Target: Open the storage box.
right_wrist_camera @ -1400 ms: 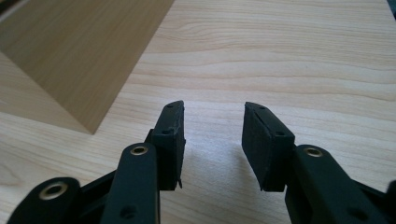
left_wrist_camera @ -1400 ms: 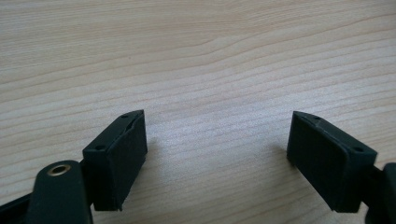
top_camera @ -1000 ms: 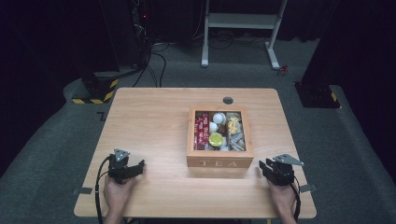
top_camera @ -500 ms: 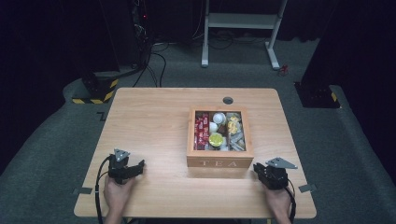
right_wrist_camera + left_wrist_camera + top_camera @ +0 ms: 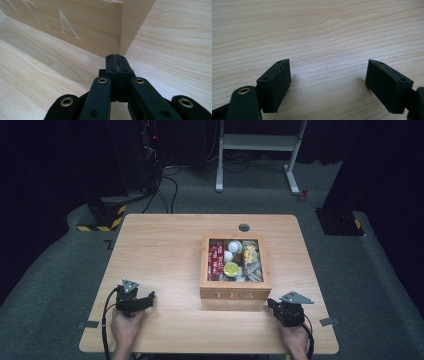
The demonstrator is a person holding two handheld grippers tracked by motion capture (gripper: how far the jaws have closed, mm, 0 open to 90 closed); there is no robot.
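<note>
One wooden tea box (image 5: 235,289) sits right of centre in the high view on the tabletop (image 5: 165,250), the right hand-held gripper (image 5: 117,58) having just closed empty at its near corner, perhaps to push, the left hand-held gripper (image 5: 327,75) wide open, empty.

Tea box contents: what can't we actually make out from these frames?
- tea box, high view: the packets and small round items inside are too small to identify; red wrappers fill the left compartment, print unreadable.
- Same box, right gripper view: the frame edge cuts the lettering and the box top, so nothing inside shows.
- right gripper: jaws shut, nothing between them; whether the tips touch the box corner is unclear.
- left gripper: open over the table.
</note>
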